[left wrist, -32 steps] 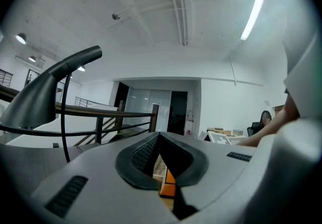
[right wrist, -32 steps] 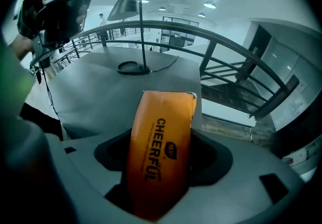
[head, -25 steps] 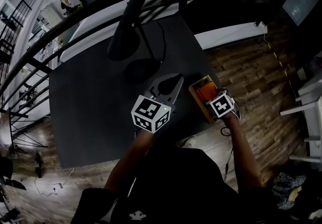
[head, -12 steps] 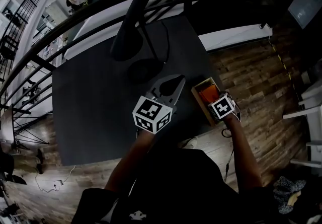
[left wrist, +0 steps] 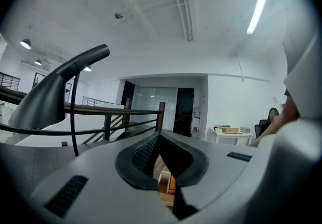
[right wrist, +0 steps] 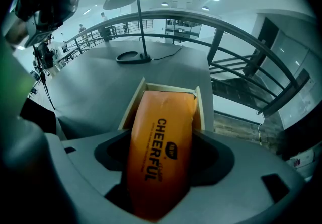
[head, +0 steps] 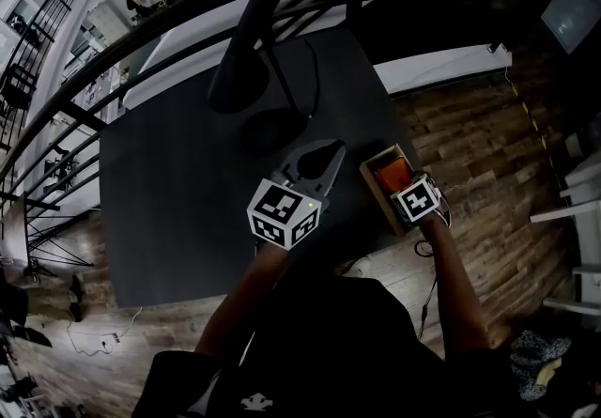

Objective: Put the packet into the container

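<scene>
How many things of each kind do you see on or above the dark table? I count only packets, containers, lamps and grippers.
orange packet: 1
wooden container: 1
desk lamp: 1
grippers: 2 (left gripper, right gripper)
Total: 5

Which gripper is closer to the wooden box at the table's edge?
Right. The right gripper is over the wooden box, gripping the orange packet dipping into it; the left gripper is shut, off to its left.

My right gripper went down a bit, taking the orange packet deeper into the wooden box at the table's 3 o'clock side.
</scene>
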A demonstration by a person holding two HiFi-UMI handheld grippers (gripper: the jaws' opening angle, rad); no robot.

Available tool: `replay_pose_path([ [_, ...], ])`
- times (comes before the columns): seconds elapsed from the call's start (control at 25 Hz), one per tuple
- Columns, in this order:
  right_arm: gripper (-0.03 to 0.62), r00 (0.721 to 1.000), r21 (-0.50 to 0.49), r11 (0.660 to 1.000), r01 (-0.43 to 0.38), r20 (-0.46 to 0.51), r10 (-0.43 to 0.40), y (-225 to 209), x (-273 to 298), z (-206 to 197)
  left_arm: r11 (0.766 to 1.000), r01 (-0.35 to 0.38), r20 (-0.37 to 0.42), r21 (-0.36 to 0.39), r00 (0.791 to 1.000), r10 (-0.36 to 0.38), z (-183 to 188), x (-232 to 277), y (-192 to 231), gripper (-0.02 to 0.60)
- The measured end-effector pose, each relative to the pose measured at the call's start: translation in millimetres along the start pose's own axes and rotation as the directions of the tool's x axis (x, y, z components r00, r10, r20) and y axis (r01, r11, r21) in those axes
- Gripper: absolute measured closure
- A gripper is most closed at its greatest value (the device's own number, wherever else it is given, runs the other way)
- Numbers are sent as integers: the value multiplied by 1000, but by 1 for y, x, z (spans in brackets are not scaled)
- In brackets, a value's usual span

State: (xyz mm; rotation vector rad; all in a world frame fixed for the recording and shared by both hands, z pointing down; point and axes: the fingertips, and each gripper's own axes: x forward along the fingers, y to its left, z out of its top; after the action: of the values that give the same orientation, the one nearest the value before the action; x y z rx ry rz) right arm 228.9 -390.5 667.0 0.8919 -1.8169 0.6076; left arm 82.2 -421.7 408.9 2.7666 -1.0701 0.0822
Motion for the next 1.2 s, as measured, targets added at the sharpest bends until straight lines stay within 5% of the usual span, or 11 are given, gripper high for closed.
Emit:
replay_pose_path([
  [1.2,233,997,9,1000,-18,80,17,-2,-12,10,1000,10,11,-15,1000,-10,0,0,-3,575],
])
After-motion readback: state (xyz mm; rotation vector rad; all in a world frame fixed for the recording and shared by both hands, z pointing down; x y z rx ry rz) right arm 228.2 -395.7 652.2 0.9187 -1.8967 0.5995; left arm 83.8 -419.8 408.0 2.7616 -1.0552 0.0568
